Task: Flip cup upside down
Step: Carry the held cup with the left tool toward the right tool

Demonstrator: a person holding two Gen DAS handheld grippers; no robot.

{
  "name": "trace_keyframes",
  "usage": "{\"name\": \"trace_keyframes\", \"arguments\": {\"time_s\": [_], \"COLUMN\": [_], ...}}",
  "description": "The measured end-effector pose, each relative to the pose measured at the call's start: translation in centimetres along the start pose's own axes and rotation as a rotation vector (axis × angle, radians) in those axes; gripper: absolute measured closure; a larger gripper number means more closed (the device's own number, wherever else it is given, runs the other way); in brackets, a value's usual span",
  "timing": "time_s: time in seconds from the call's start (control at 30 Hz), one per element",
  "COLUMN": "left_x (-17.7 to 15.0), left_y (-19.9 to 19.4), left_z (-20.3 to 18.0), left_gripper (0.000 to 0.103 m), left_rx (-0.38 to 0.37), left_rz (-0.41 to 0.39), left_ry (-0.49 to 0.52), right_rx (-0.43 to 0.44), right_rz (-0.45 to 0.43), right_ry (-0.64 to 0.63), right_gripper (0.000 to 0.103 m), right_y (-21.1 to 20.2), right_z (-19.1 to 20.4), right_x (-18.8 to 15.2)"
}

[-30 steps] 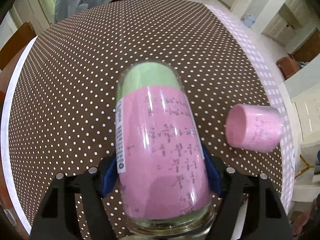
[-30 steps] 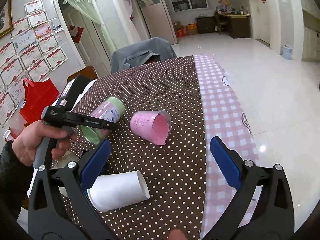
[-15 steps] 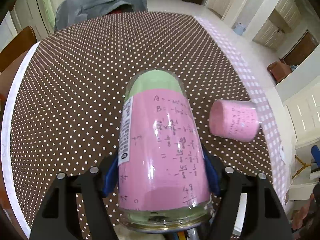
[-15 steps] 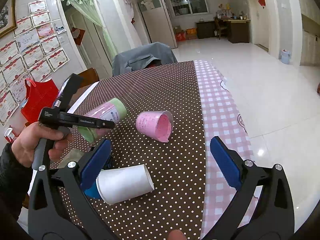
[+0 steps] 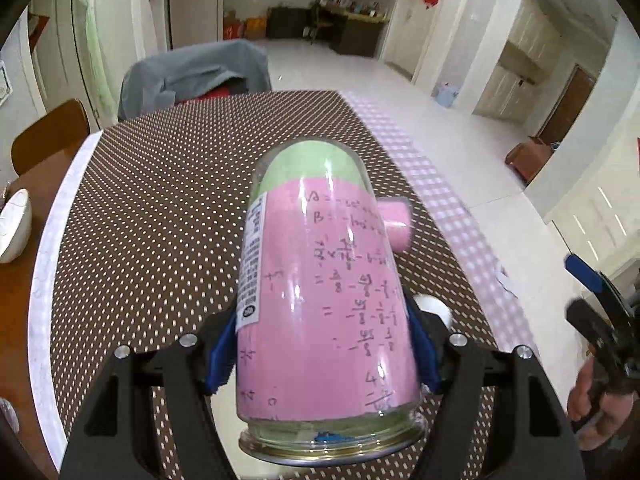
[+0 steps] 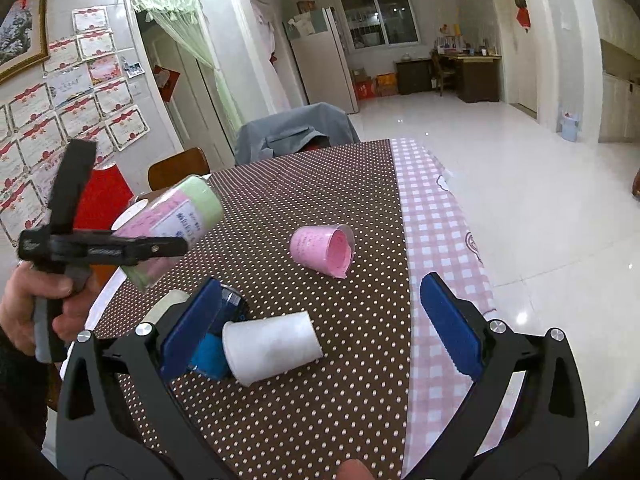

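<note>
My left gripper (image 5: 320, 344) is shut on a clear glass cup lined with pink and green paper (image 5: 320, 304). It holds the cup in the air above the table, tilted, with the green closed end away from me and the open rim toward the camera. The same cup shows in the right wrist view (image 6: 172, 224), held by the left gripper (image 6: 160, 246). My right gripper (image 6: 320, 320) is open and empty above the near table edge.
A pink-lined cup (image 6: 322, 250) lies on its side mid-table. A white paper cup (image 6: 270, 346) lies on its side near a blue cup (image 6: 208, 354). The dotted brown tablecloth (image 6: 304, 188) has a pink checked edge. A white bowl (image 5: 12, 226) sits at the left.
My left gripper has lifted the glass cup higher and tipped it up, so the view now shows the room beyond the table. The right gripper has pulled back a little.
</note>
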State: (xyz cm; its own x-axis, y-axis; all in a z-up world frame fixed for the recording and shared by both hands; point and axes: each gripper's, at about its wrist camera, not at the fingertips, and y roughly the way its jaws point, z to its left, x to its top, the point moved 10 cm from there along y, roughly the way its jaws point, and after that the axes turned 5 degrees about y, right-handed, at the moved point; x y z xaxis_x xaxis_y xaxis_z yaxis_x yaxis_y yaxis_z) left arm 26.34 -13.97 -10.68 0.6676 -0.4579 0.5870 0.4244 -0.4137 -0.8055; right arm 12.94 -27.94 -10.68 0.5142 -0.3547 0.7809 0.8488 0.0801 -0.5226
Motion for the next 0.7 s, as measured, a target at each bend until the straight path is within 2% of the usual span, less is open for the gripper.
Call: {"name": "trace_keyframes", "arguments": {"time_s": [0.13, 0.33, 0.5, 0.7], "left_x": [-2.8, -8.0, -12.5, -15.5], "left_y": [-2.9, -5.2, -5.2, -3.9], "left_z": [-1.9, -4.8, -7.5, -9.1], "left_gripper": [0.033, 0.033, 0.033, 0.033], "left_rx": [-0.001, 0.001, -0.029, -0.060], "left_rz": [-0.043, -0.086, -0.089, -0.081], "left_ry": [0.022, 0.055, 0.057, 0.055], "right_rx": [0.009, 0.012, 0.024, 0.011], "right_rz": [-0.017, -0.028, -0.029, -0.046], "right_ry": [0.002, 0.006, -0.003, -0.001], "right_gripper": [0.006, 0.006, 0.006, 0.006], "right_y": [-1.7, -3.7, -5.2, -5.7], "right_z": [0.5, 0.9, 1.9, 1.7], "right_x": [-1.2, -4.2, -6.6, -6.8]}}
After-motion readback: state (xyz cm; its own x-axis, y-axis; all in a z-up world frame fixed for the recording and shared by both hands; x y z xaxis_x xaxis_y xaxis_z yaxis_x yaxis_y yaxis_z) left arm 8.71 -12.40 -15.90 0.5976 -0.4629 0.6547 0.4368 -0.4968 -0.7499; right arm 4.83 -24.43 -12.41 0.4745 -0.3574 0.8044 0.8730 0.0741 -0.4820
